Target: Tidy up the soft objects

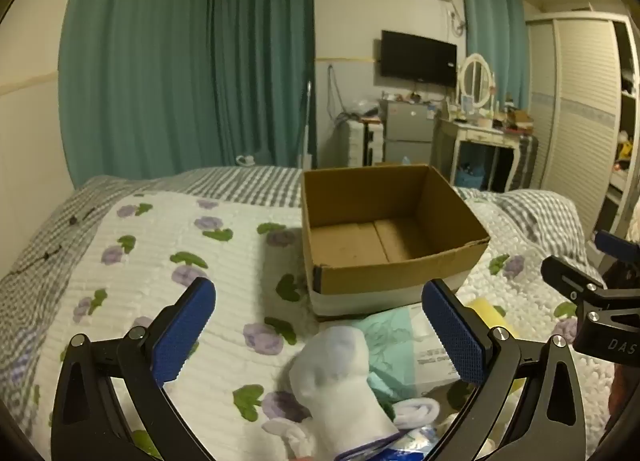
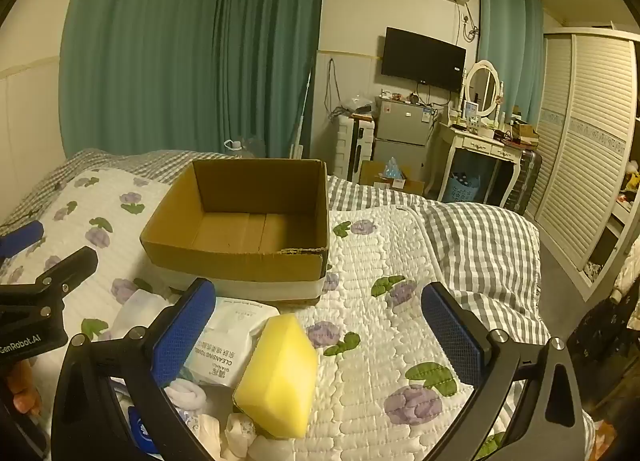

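An open brown cardboard box [image 1: 394, 229] with a white band around its base stands on the bed, on a white quilted floral bedspread [image 1: 168, 261]; its interior holds nothing. Just in front of the box lies a cluster of soft items. A white sock [image 1: 340, 381] lies between the spread blue-padded jaws of the left gripper [image 1: 320, 335], which grasp nothing. A pale green-and-white wipes packet [image 2: 230, 337] sits beside the sock, touching the box's near side. A yellow foam sponge [image 2: 278, 377] rests tilted against the packet, between the released jaws of the right gripper [image 2: 318, 335], not held. A small rolled white sock [image 2: 186, 393] lies beside the sponge's lower end.
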